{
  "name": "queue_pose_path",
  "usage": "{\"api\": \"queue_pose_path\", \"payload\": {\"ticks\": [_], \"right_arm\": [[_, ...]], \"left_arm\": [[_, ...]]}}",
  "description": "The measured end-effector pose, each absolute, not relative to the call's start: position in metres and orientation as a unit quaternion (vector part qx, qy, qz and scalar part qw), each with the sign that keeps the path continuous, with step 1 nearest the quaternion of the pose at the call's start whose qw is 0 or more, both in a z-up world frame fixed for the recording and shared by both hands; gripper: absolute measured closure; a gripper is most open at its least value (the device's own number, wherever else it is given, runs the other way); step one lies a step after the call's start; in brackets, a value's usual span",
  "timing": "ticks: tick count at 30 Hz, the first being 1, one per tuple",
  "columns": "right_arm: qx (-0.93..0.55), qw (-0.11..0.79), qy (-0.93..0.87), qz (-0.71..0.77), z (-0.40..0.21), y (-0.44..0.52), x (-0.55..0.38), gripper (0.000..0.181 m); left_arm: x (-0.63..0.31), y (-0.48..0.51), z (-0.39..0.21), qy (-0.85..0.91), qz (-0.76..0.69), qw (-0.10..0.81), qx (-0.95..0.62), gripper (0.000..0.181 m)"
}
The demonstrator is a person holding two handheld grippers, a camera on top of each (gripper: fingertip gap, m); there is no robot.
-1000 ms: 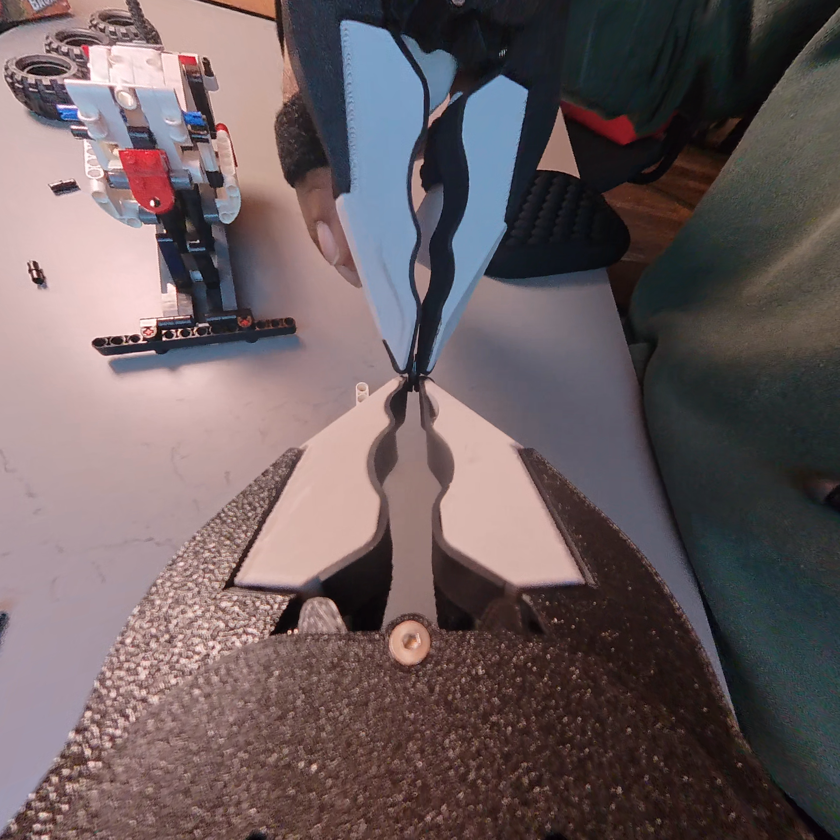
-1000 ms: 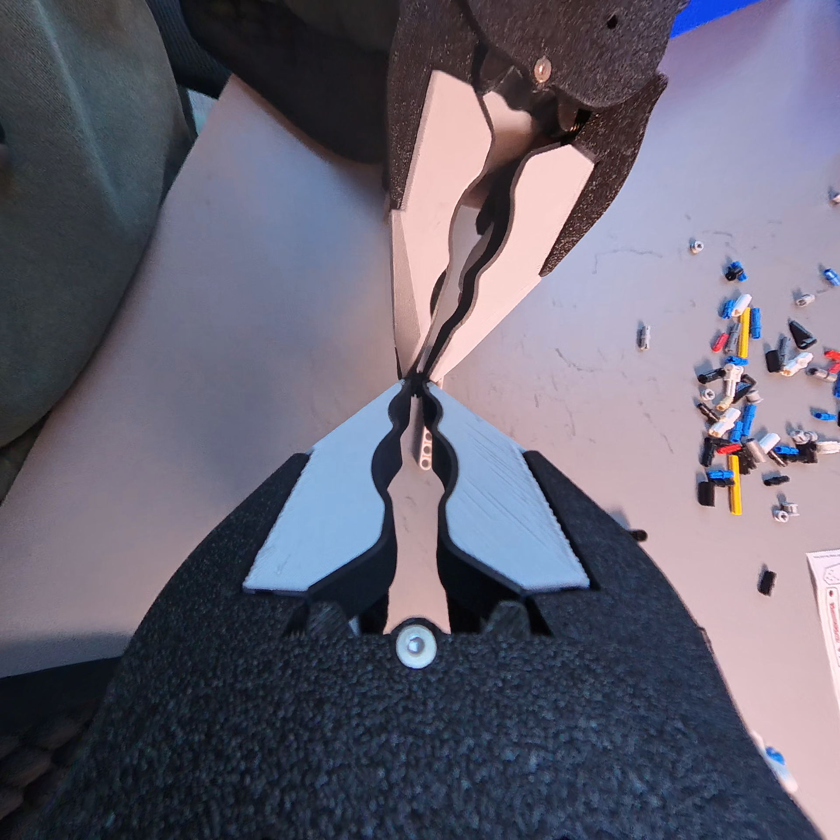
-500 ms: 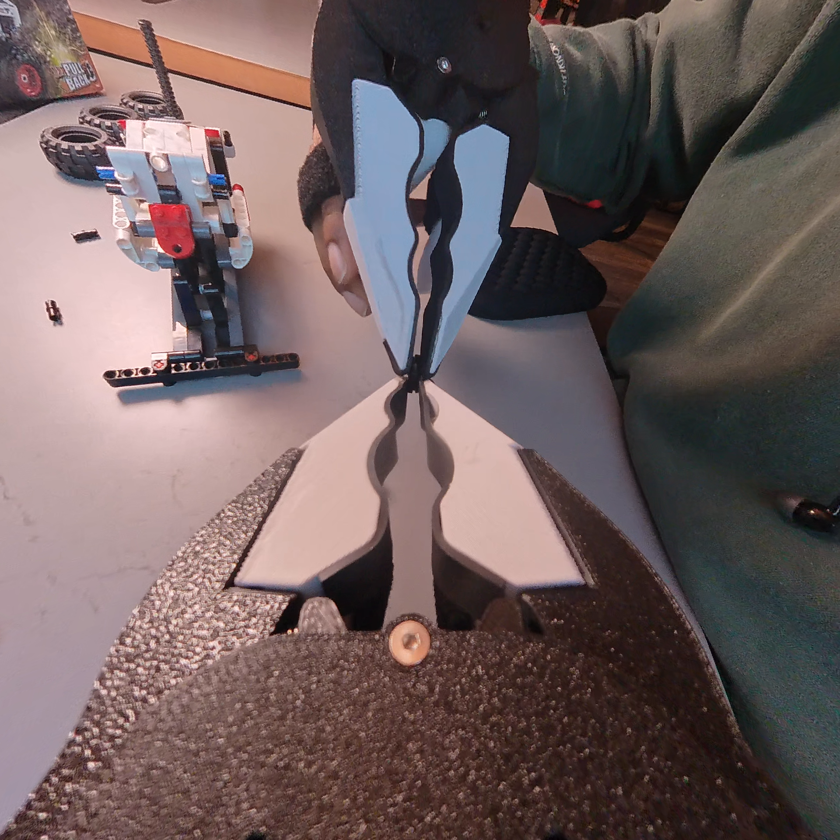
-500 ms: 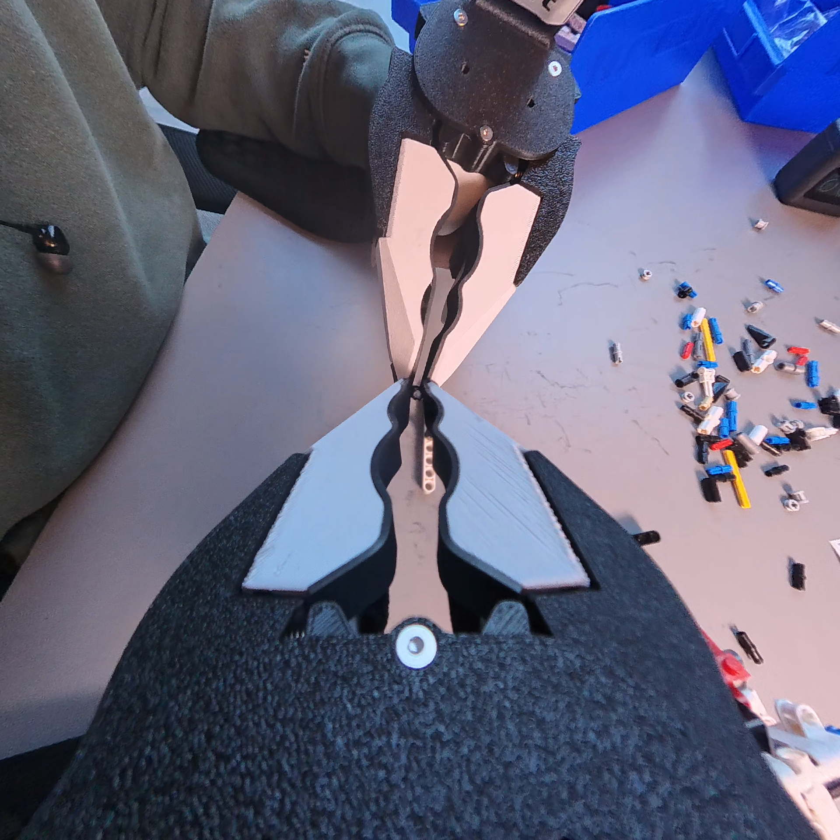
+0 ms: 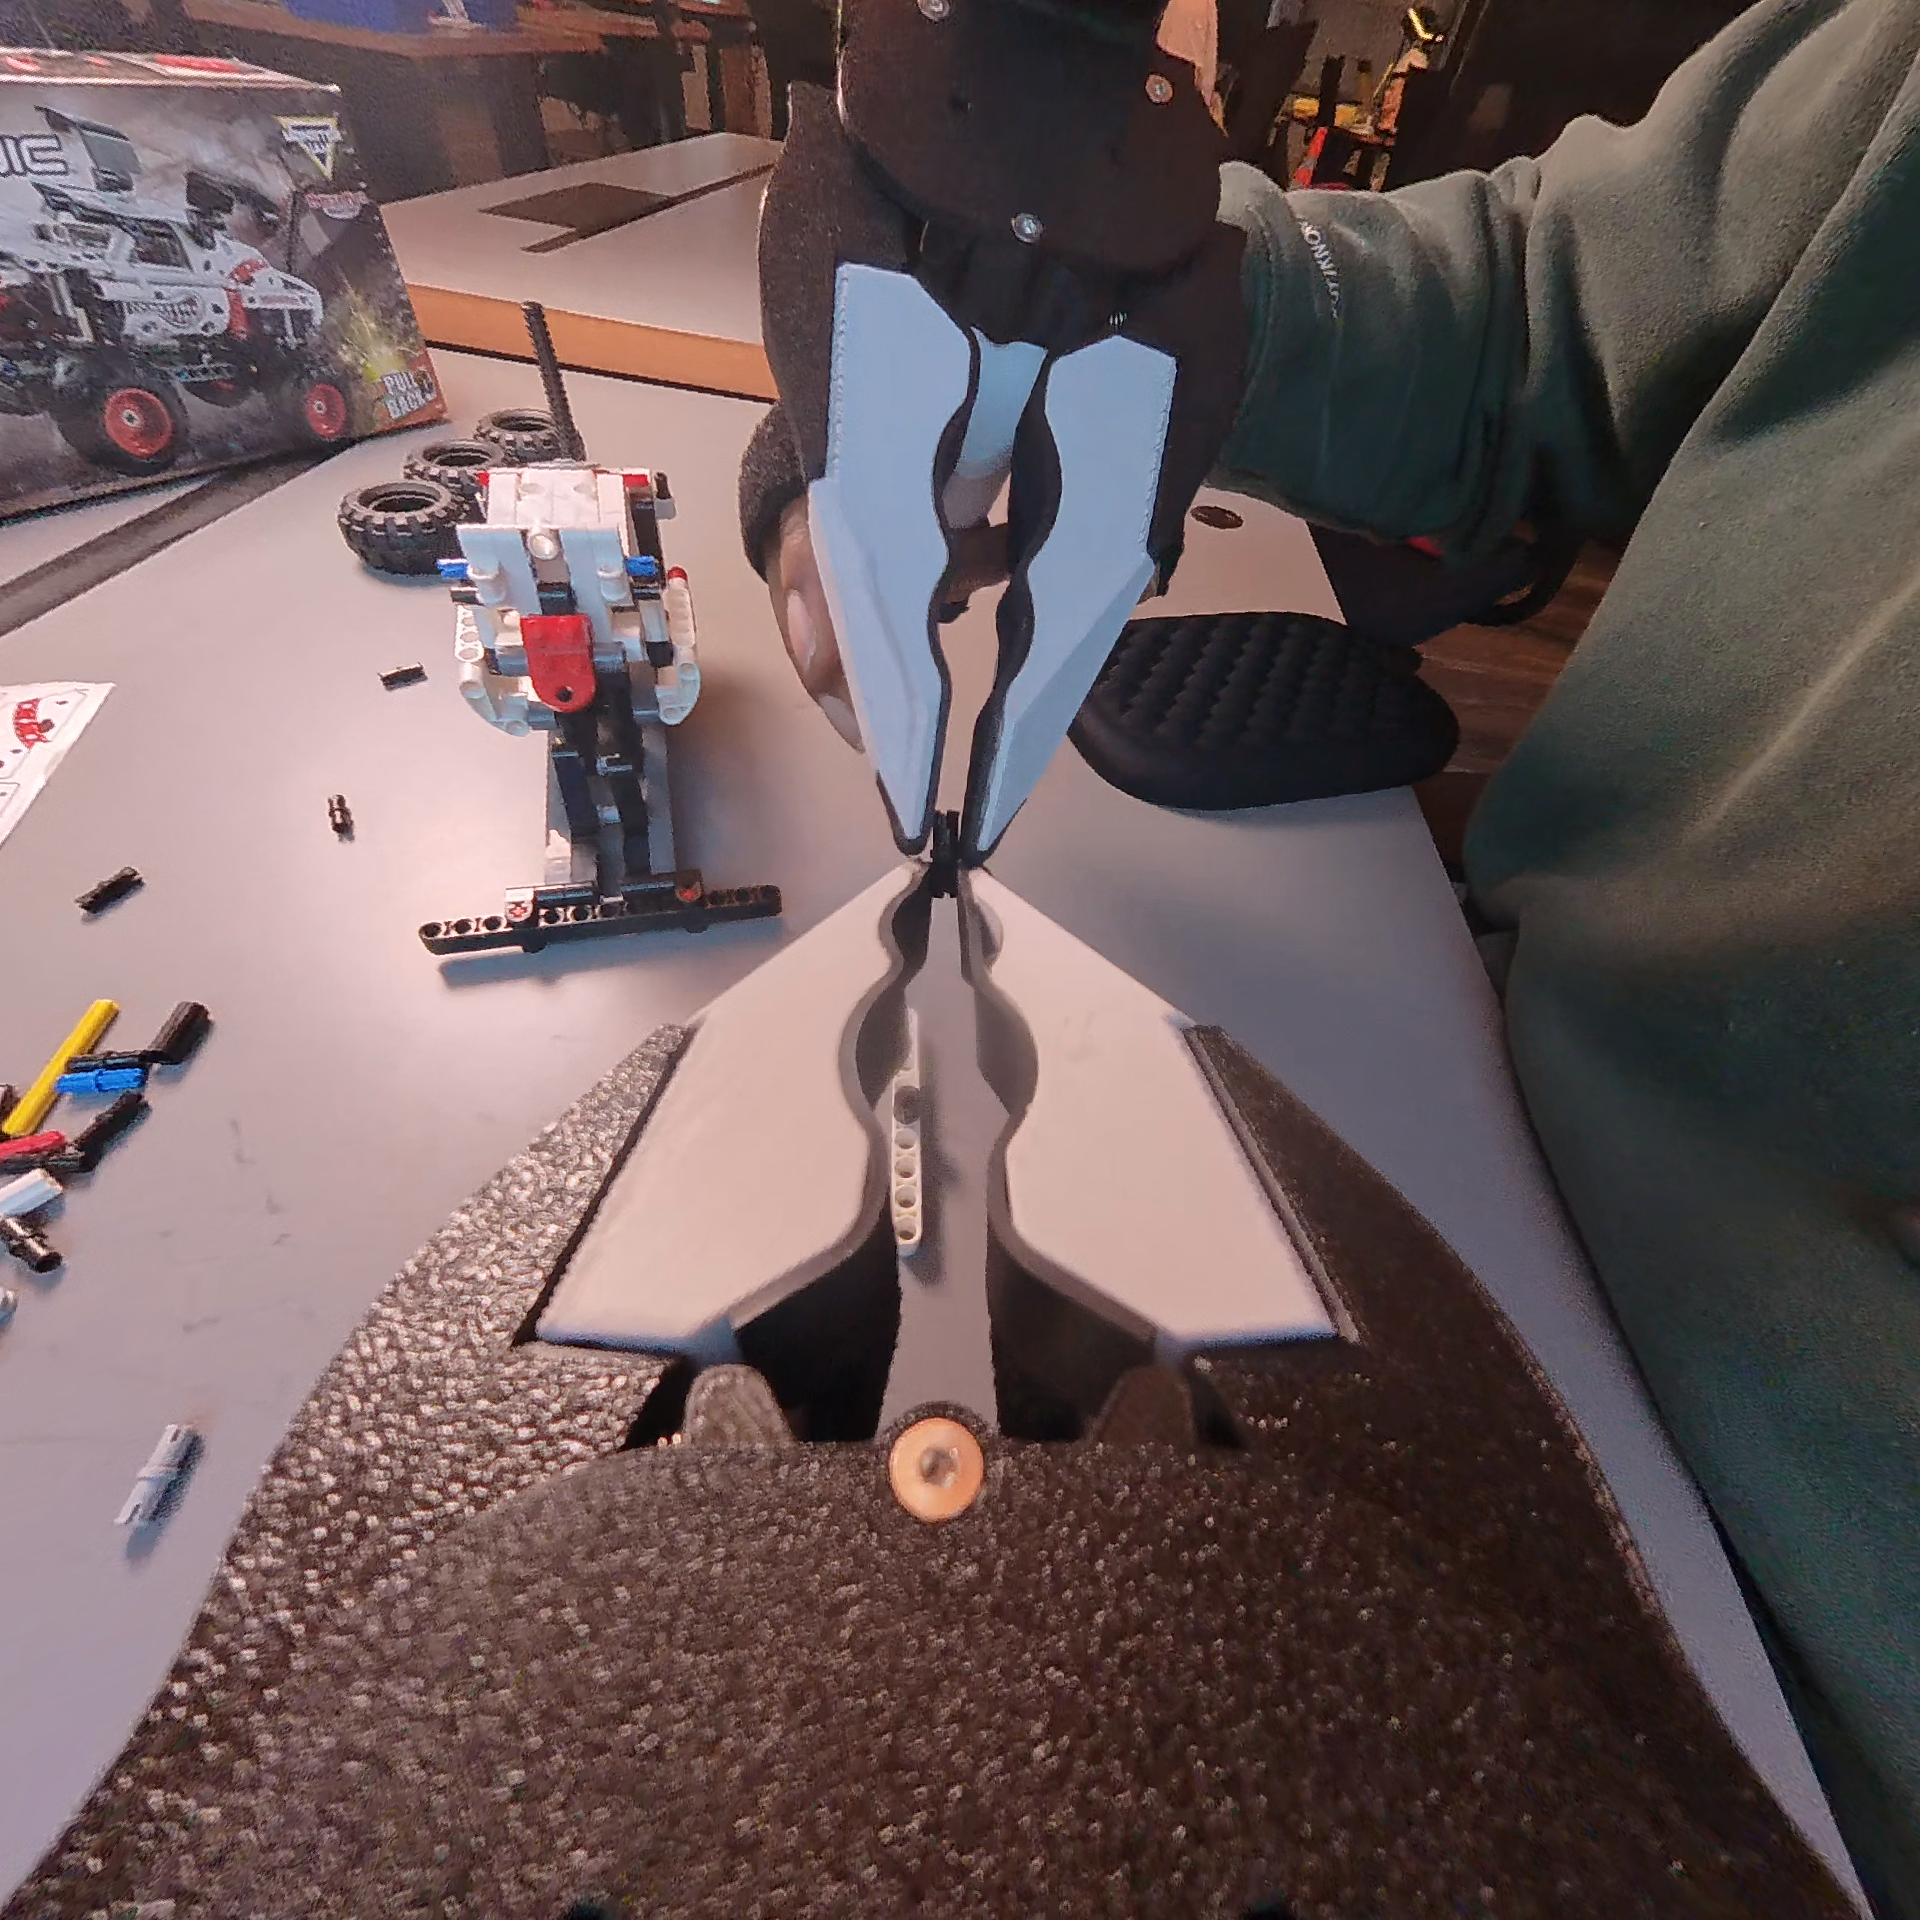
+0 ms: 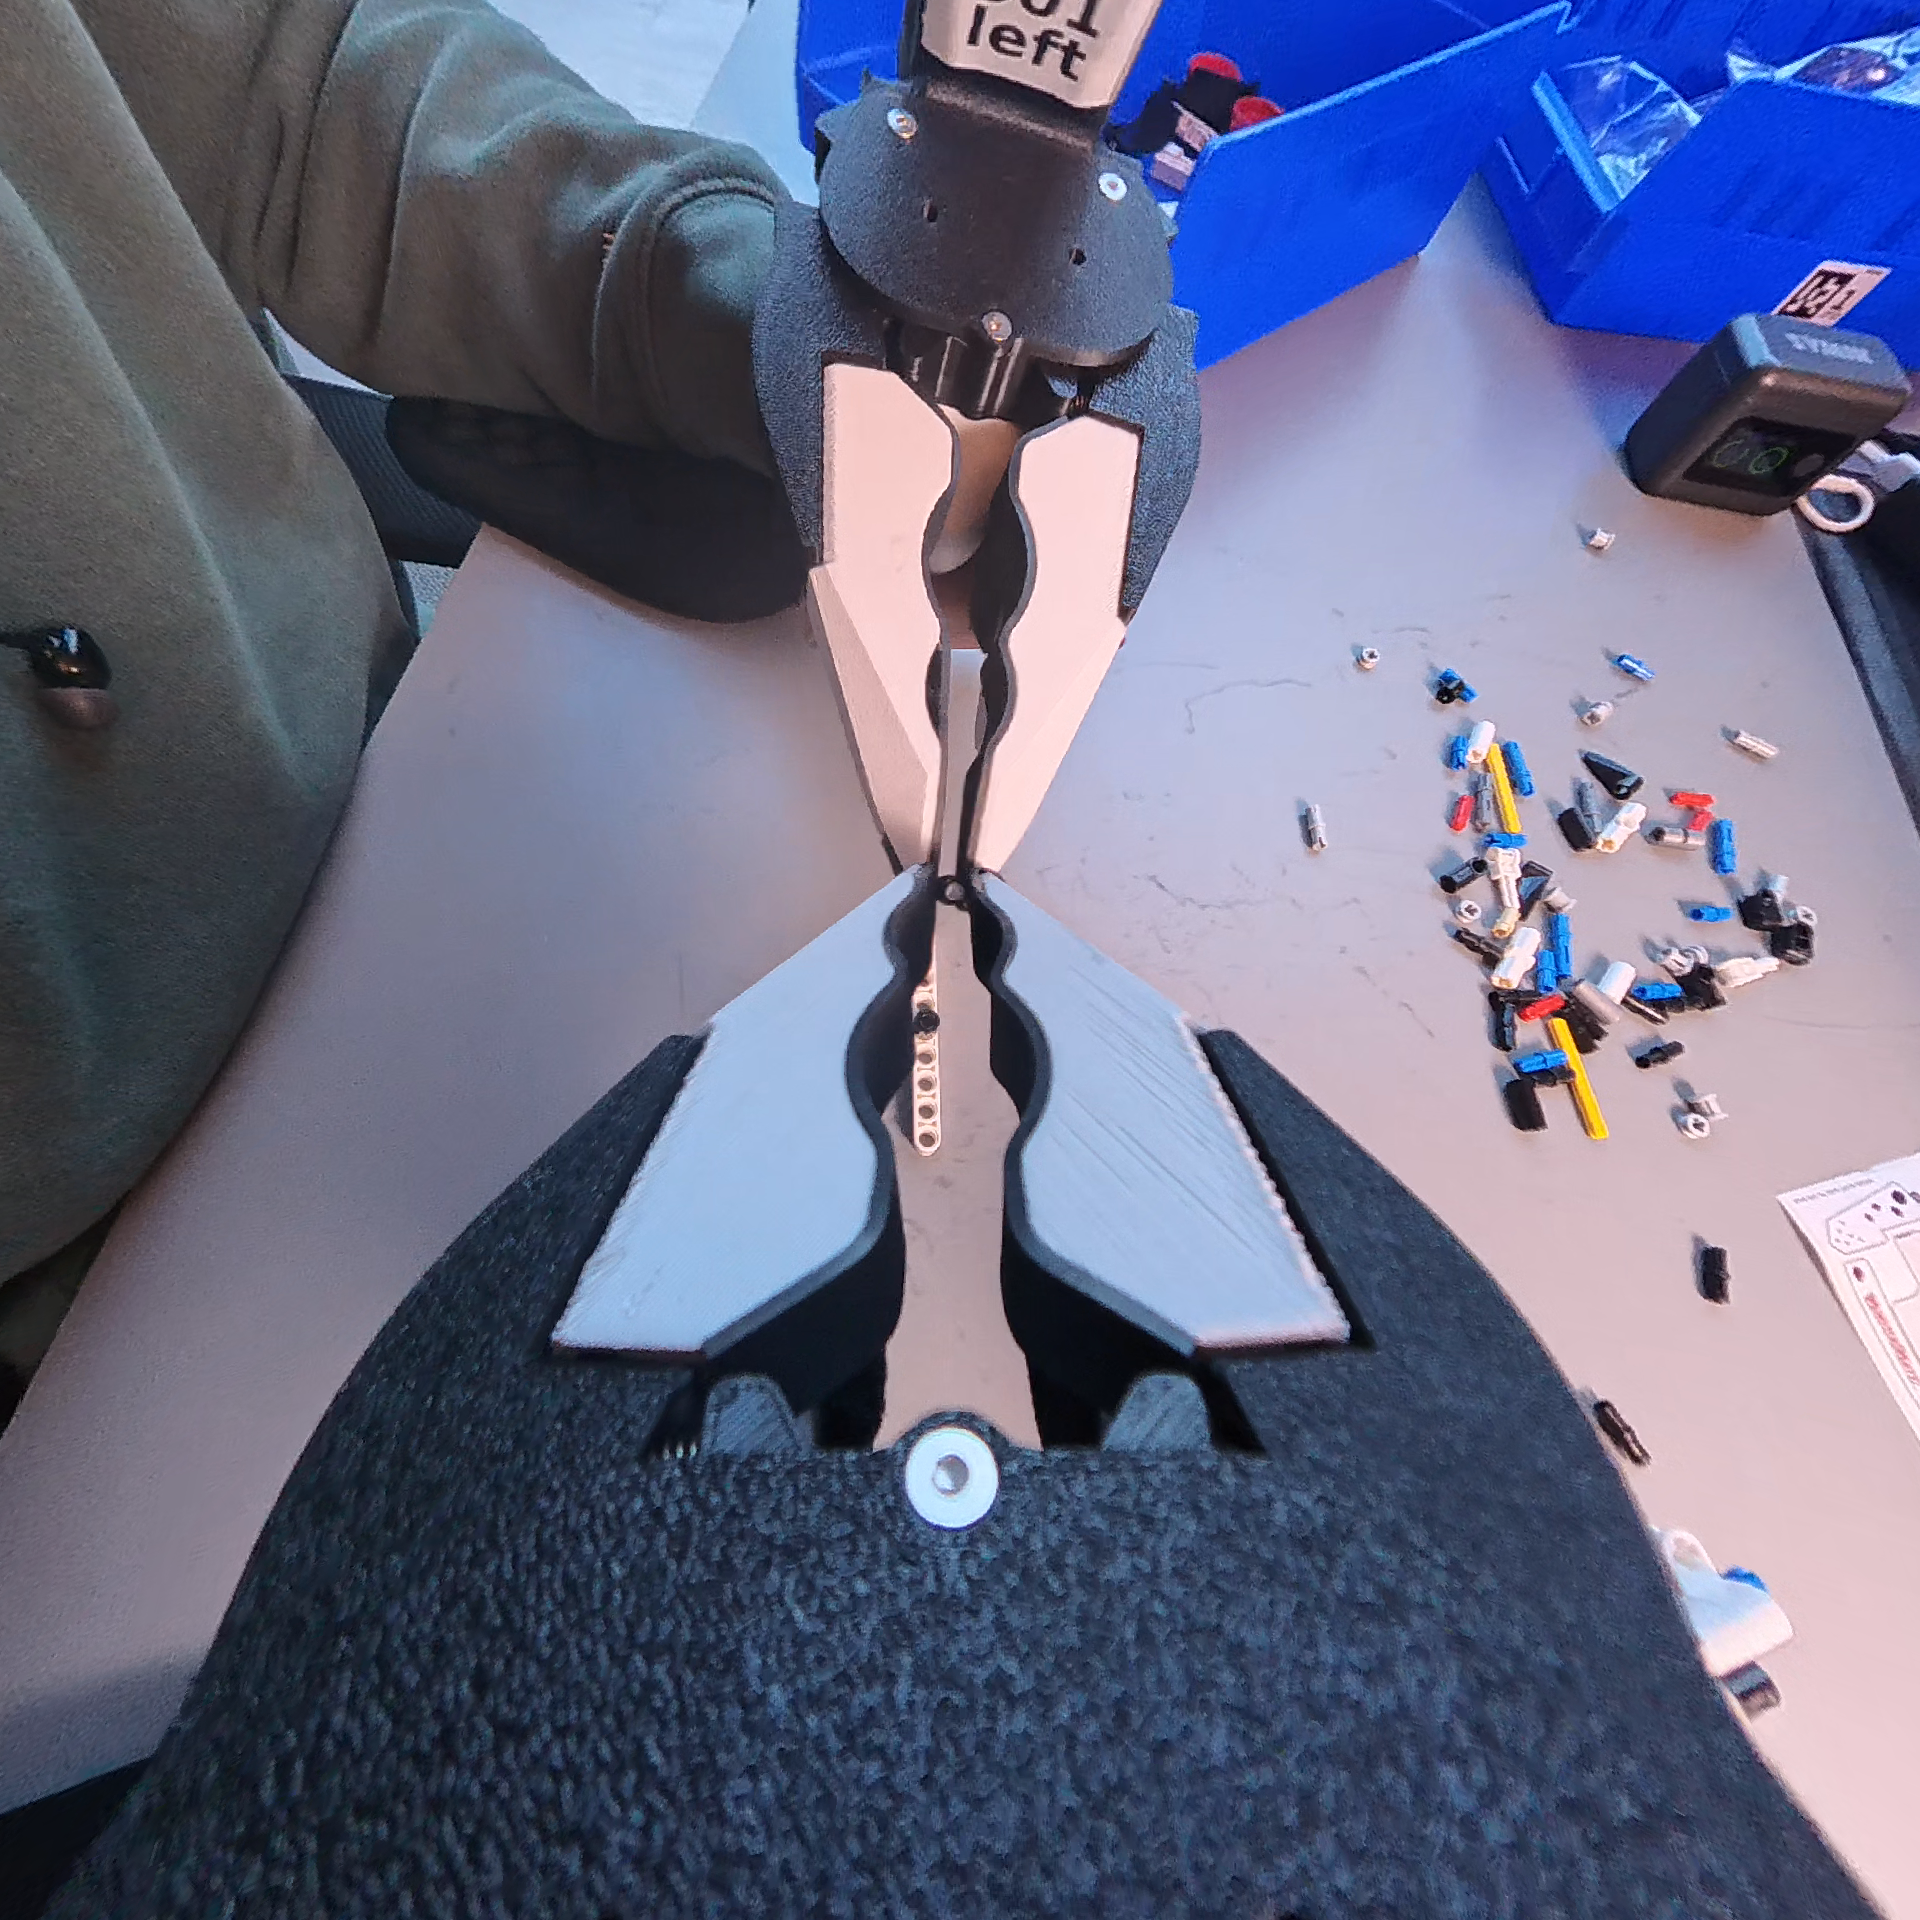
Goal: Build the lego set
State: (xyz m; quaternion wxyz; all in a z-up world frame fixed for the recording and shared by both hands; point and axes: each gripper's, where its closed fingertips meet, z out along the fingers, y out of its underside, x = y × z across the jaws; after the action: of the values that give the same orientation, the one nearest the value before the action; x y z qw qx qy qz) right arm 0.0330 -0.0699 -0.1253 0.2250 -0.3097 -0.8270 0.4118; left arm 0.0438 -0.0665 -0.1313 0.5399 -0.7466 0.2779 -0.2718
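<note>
My left gripper (image 5: pixel 940 891) and right gripper (image 6: pixel 951 891) meet tip to tip above the table's near edge. The left one is shut on a white holed beam (image 5: pixel 906 1164), which hangs below the tips and also shows in the right wrist view (image 6: pixel 925 1091), with one black pin (image 6: pixel 924 1022) in a hole. The right one is shut on a small black pin (image 6: pixel 952 890), pressed at the beam's top; it also shows in the left wrist view (image 5: pixel 943 857). The half-built white, black and red truck chassis (image 5: pixel 582 665) lies farther back on the table.
Loose tyres (image 5: pixel 400 514) and the set's box (image 5: pixel 177 281) stand behind the chassis. Several small loose parts (image 6: pixel 1579 914) lie scattered, with blue bins (image 6: pixel 1351 208) and a black device (image 6: pixel 1766 416) beyond. A sticker sheet (image 6: pixel 1870 1278) lies near. The person's green sleeve (image 5: pixel 1507 343) and body fill one side. The grippers are tip to tip, or close to it.
Both grippers have risen from the table while staying tip to tip and shut. More of the white beam now shows below the tips, with a black pin in it.
</note>
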Motion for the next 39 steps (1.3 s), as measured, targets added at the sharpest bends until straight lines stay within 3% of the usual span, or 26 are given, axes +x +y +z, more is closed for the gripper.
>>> {"api": "queue_pose_path", "payload": {"ticks": [6, 9, 16, 31, 39], "right_arm": [[-0.309, 0.211, -0.839, 0.396, -0.128, -0.068, 0.037, 0.177], [-0.321, 0.21, -0.849, 0.364, -0.137, -0.056, 0.037, 0.177], [-0.346, 0.174, -0.876, 0.287, -0.173, -0.03, 0.045, 0.177], [-0.336, 0.143, -0.894, 0.259, -0.197, -0.029, 0.048, 0.177], [-0.338, 0.128, -0.899, 0.247, -0.2, -0.031, 0.051, 0.177]], "left_arm": [[0.046, -0.064, -0.134, 0.27, -0.27, 0.538, -0.751, 0.175], [0.036, -0.062, -0.147, 0.275, -0.239, 0.516, -0.775, 0.156], [0.01, -0.077, -0.199, 0.303, -0.202, 0.387, -0.847, 0.139], [0.02, -0.079, -0.226, 0.349, -0.151, 0.351, -0.856, 0.173], [0.021, -0.079, -0.226, 0.355, -0.136, 0.345, -0.858, 0.175]]}}
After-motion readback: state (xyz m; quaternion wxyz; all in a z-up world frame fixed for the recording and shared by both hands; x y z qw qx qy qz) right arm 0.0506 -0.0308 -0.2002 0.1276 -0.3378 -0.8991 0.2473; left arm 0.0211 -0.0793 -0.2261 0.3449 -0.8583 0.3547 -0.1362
